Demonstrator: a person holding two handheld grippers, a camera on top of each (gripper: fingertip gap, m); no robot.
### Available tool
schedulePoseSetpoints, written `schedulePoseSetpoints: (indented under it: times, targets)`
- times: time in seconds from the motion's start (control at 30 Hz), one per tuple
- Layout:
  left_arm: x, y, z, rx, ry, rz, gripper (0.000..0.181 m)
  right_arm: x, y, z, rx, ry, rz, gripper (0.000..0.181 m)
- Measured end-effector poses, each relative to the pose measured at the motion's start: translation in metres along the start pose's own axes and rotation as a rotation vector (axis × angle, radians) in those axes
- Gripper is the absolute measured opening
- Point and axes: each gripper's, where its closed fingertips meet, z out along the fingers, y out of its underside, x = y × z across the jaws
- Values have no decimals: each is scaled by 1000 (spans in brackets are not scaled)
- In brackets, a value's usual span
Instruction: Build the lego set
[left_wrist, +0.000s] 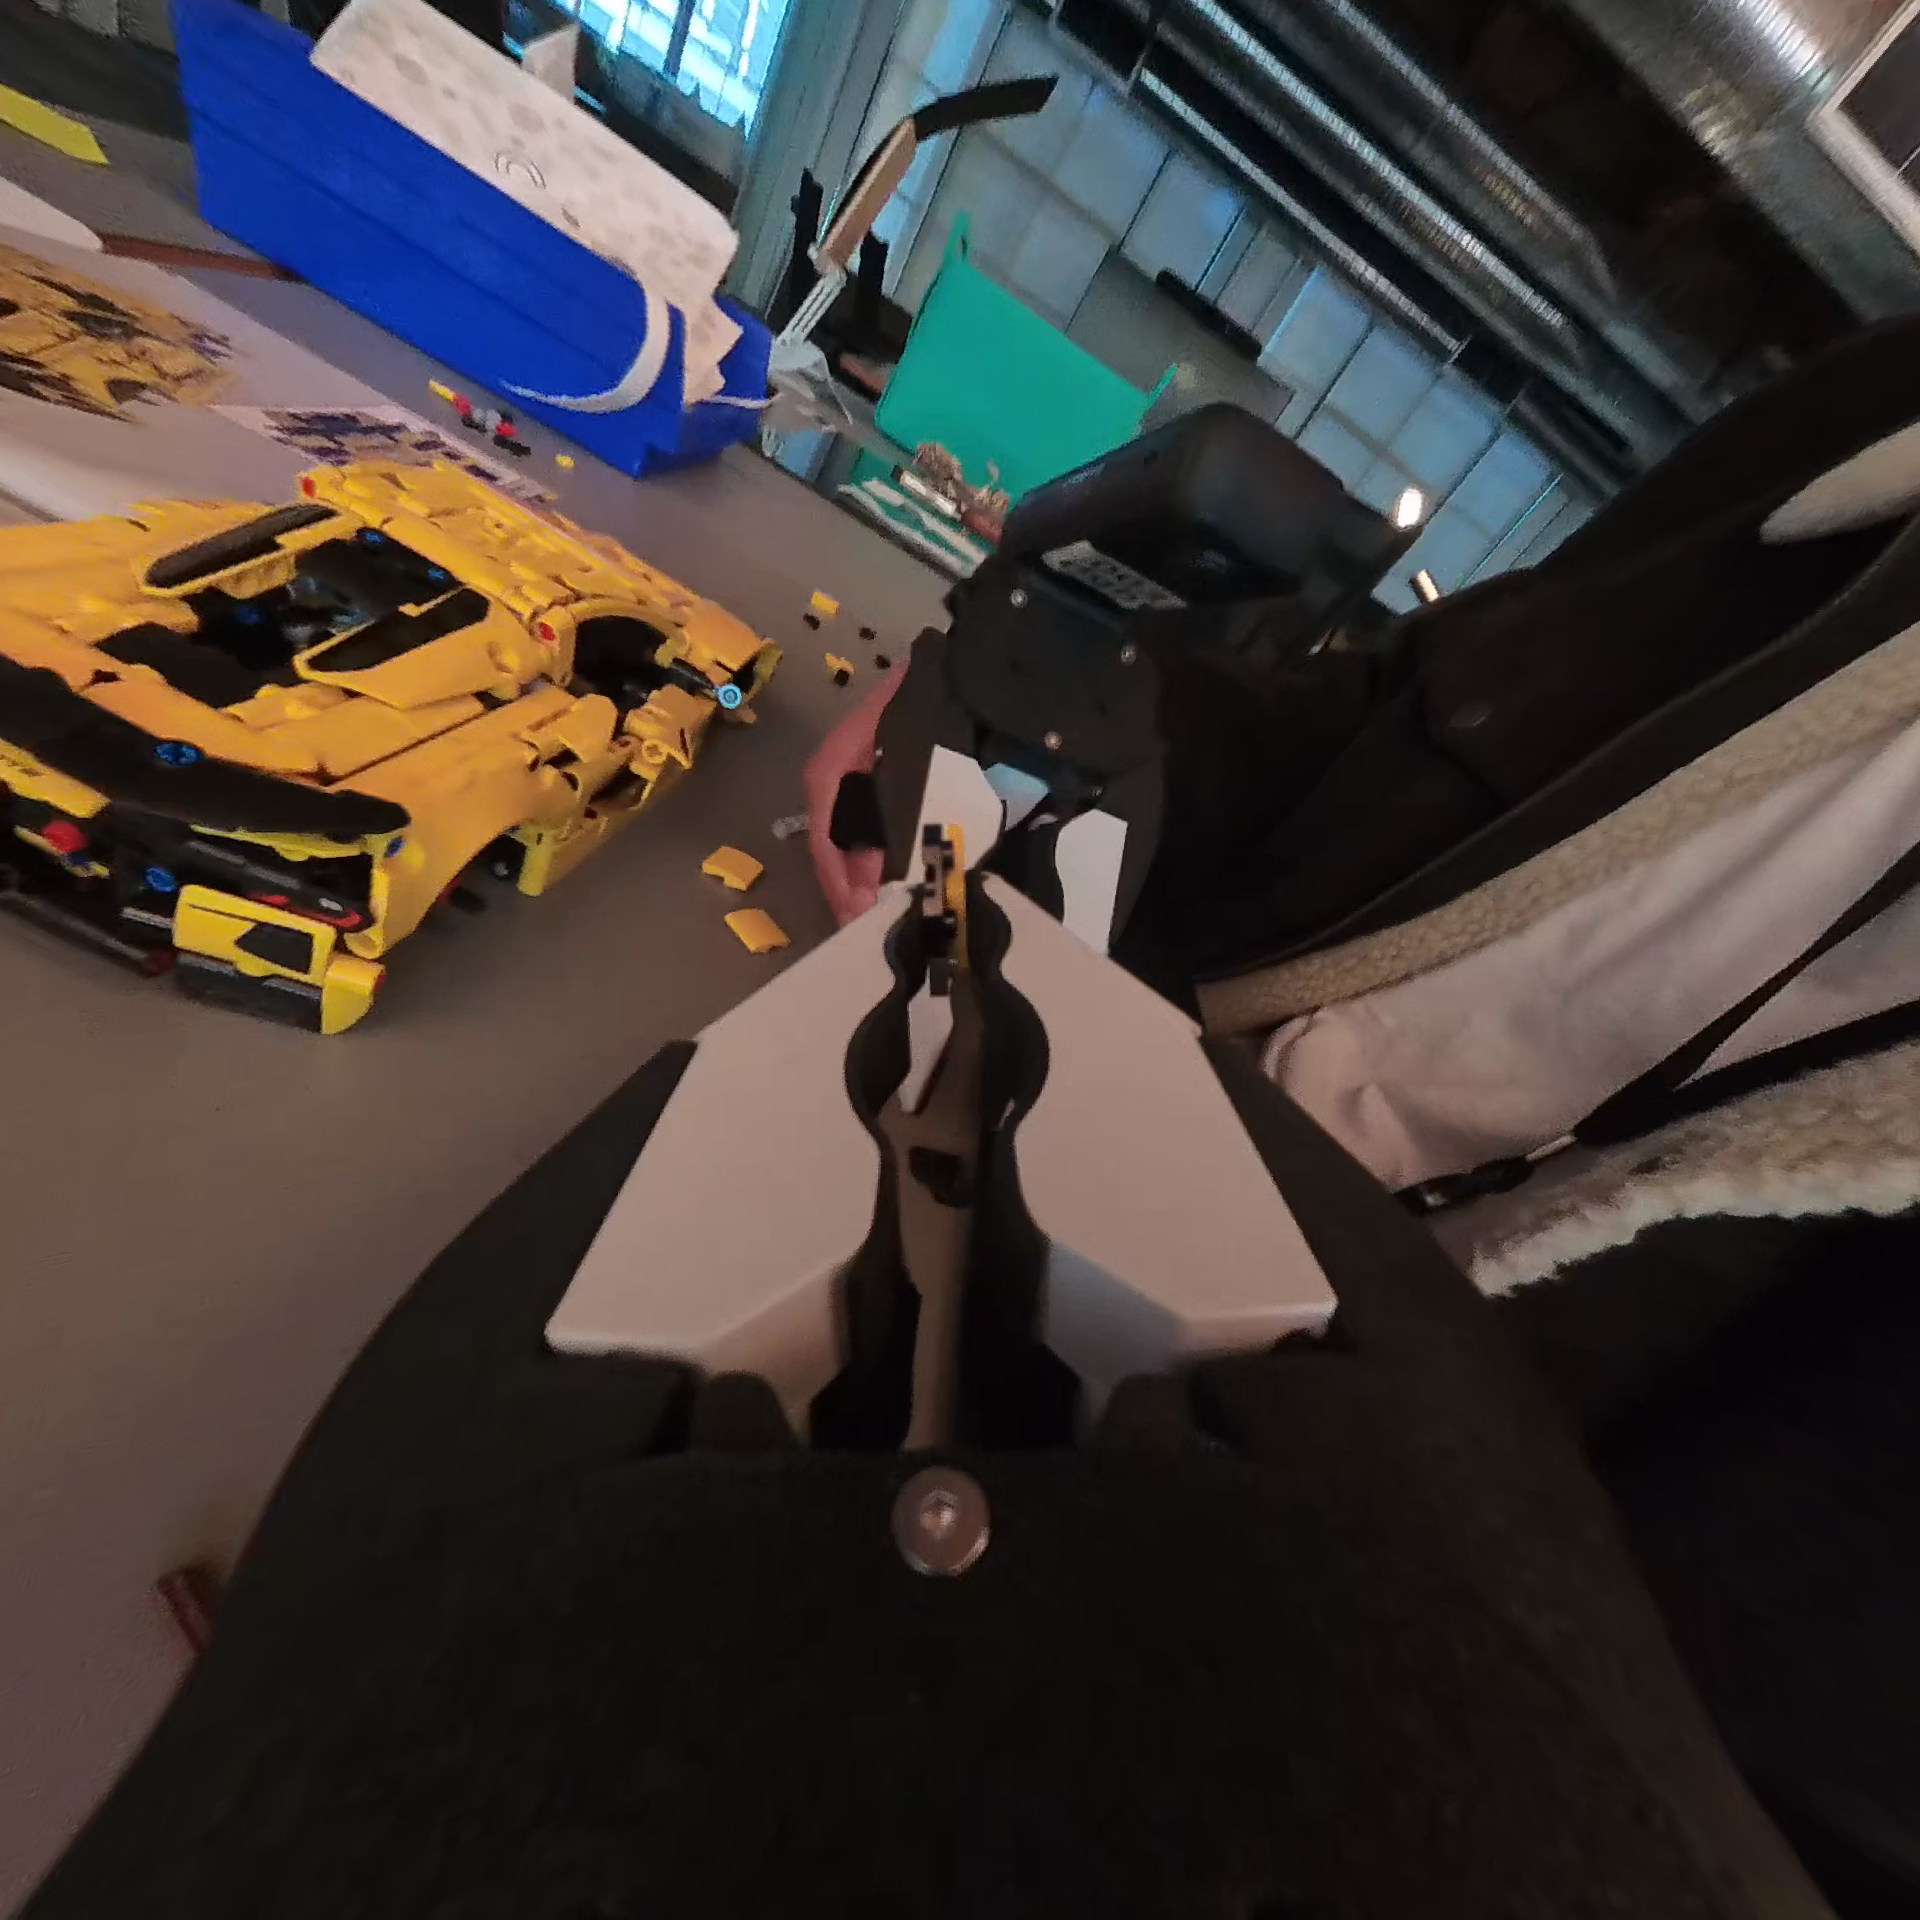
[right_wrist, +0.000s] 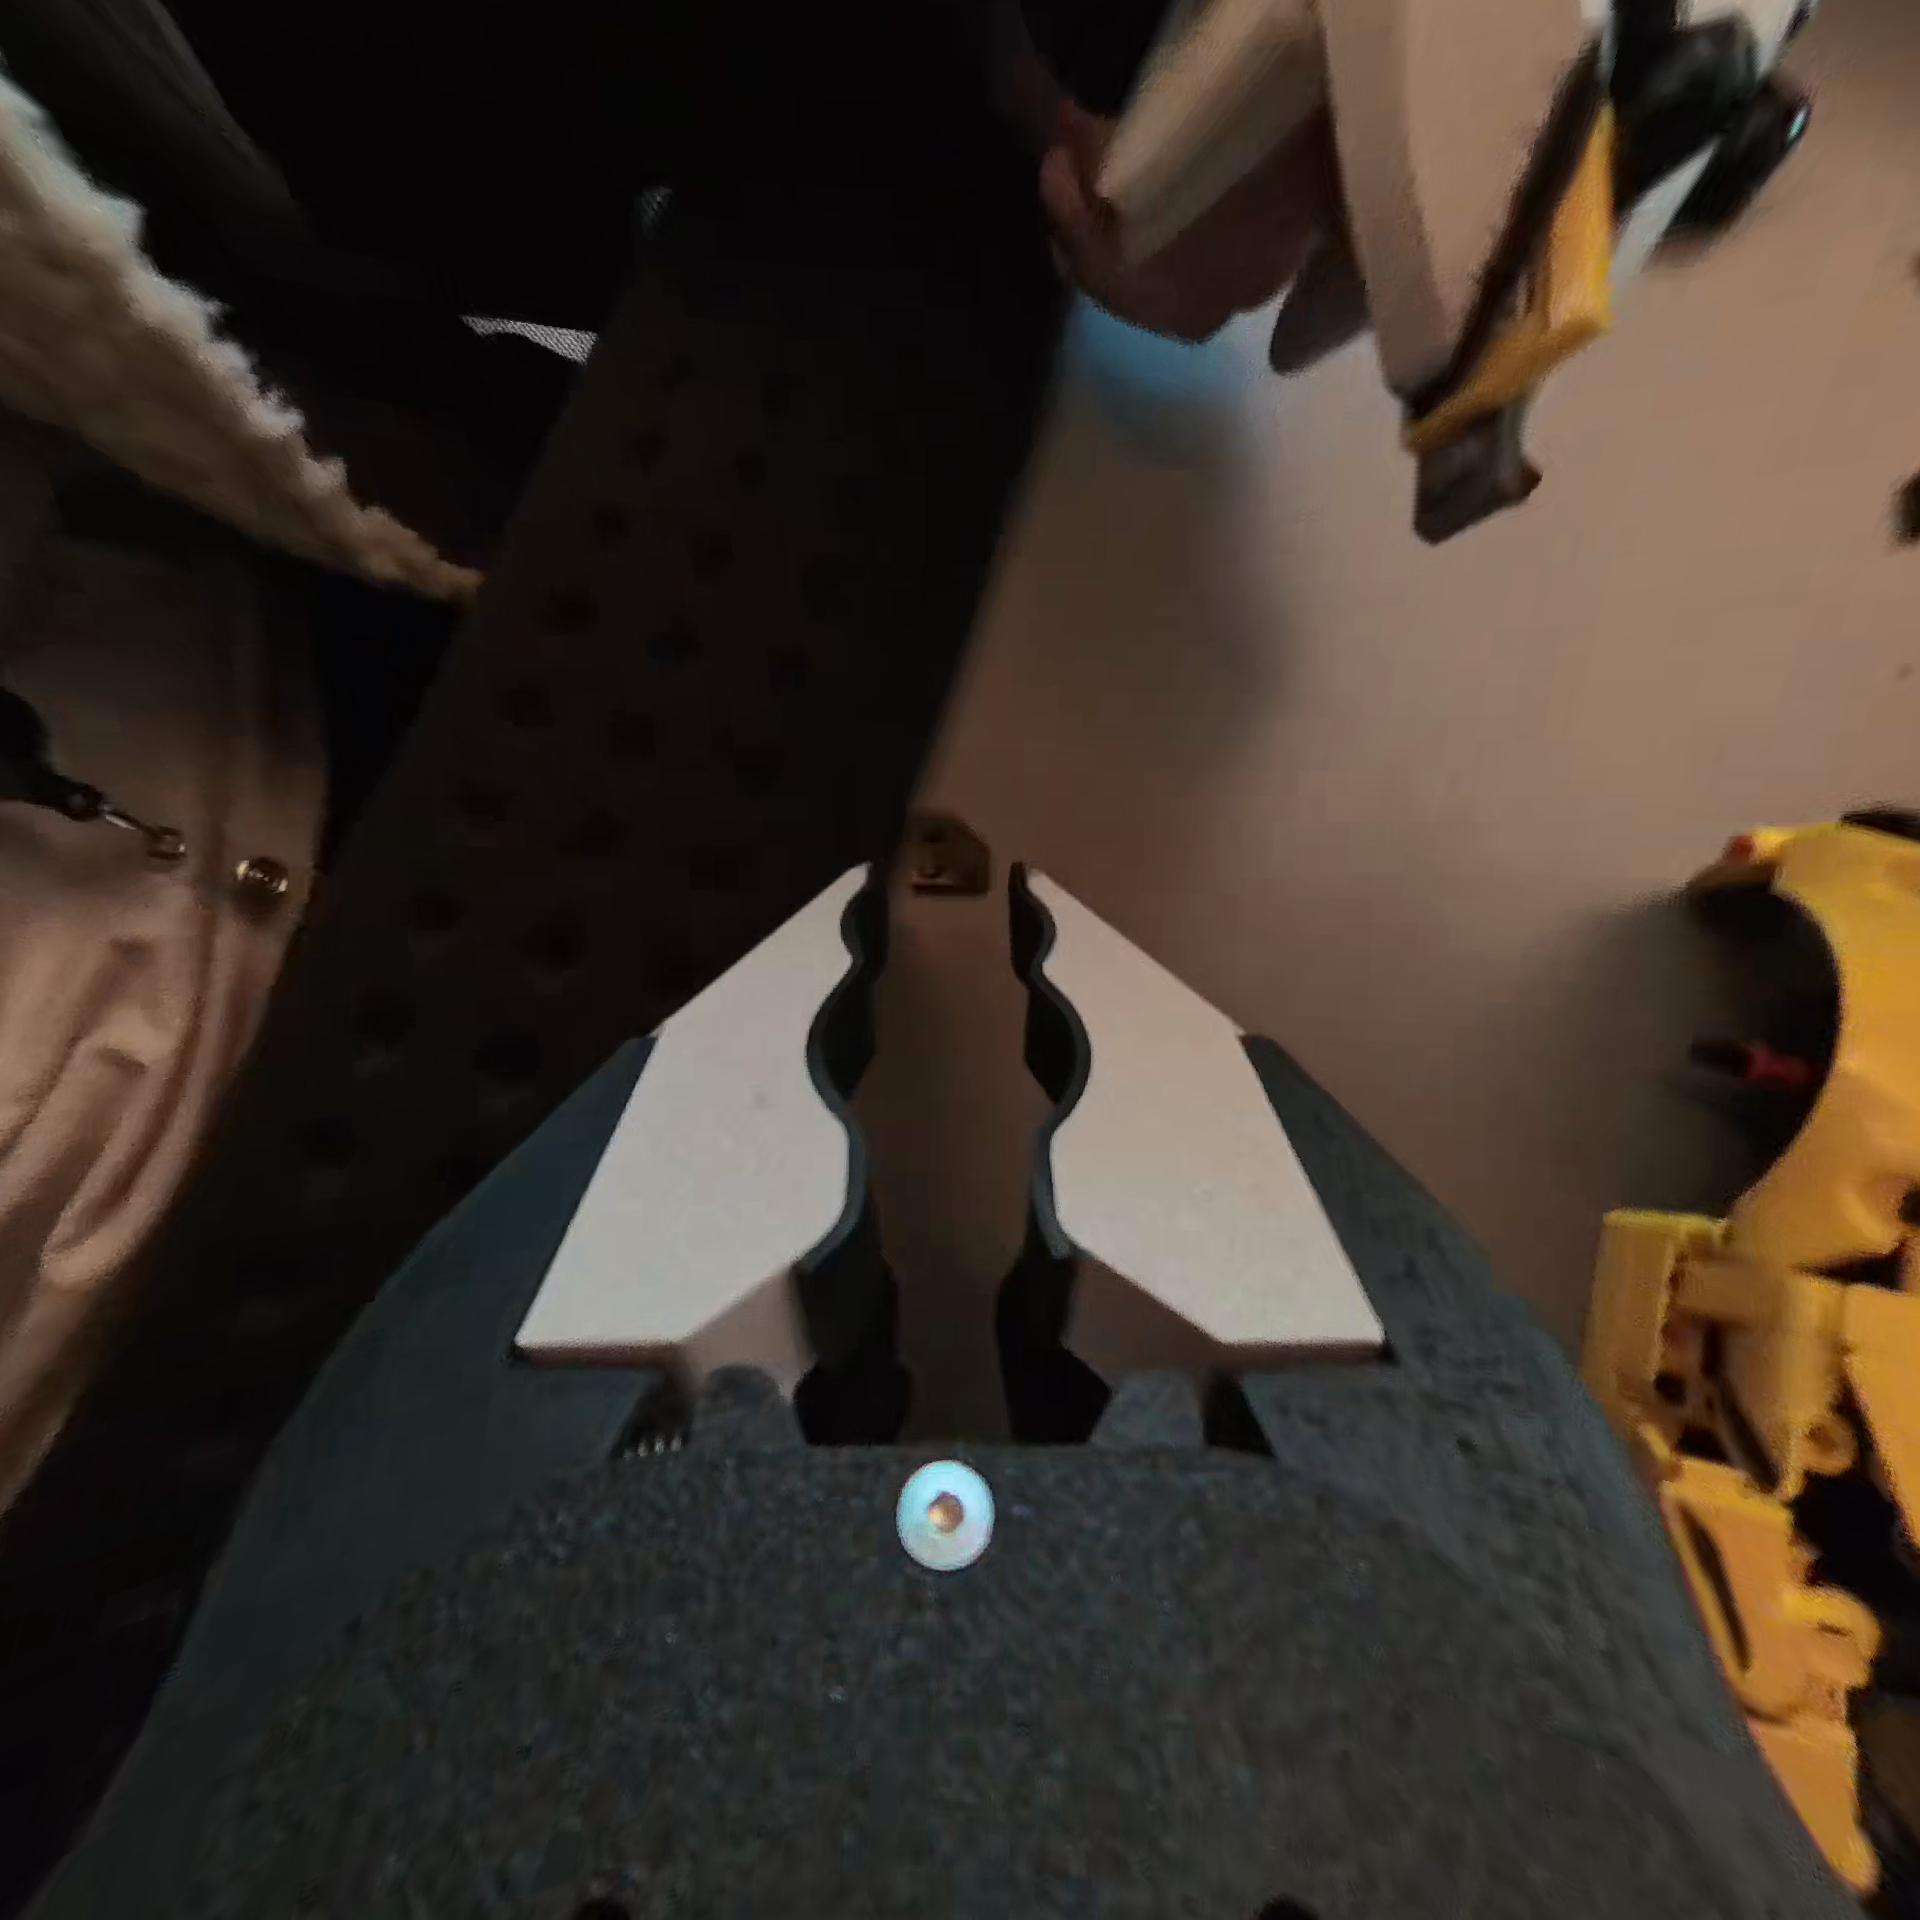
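Left wrist view: left gripper (left_wrist: 943, 914) pinches a small yellow-and-black Lego piece (left_wrist: 948, 883) at its tips. Beyond, to its left, the yellow Lego car (left_wrist: 343, 717) looks nearly built, loose yellow panels (left_wrist: 743, 894) still unfitted. Right gripper (right_wrist: 943, 883) stands narrowly parted, empty.

The yellow car (left_wrist: 343, 717) is glossy plastic on a matt grey surface (left_wrist: 208, 1195). The right tool (right_wrist: 943, 883) has grainy black plastic, smooth white panels and a shiny metal screw (right_wrist: 944, 1515).
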Motion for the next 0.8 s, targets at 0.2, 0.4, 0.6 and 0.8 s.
schedulePoseSetpoints:
  times: [0.2, 0.4, 0.6, 0.8]
  targets:
    - [-2, -1, 0, 10, -1, -11, 6, 4, -1, 9, -16, -46, -74, 23]
    - [-3, -2, -1, 19, -1, -21, 5, 7, -4, 14, -20, -107, -41, 20]
    - [-3, 1, 1, 6, 4, -27, 5, -3, 0, 17, -49, -124, -113, 11]
    - [-3, 1, 1, 6, 6, -33, 6, -7, 6, 10, -84, -249, 79, 11]
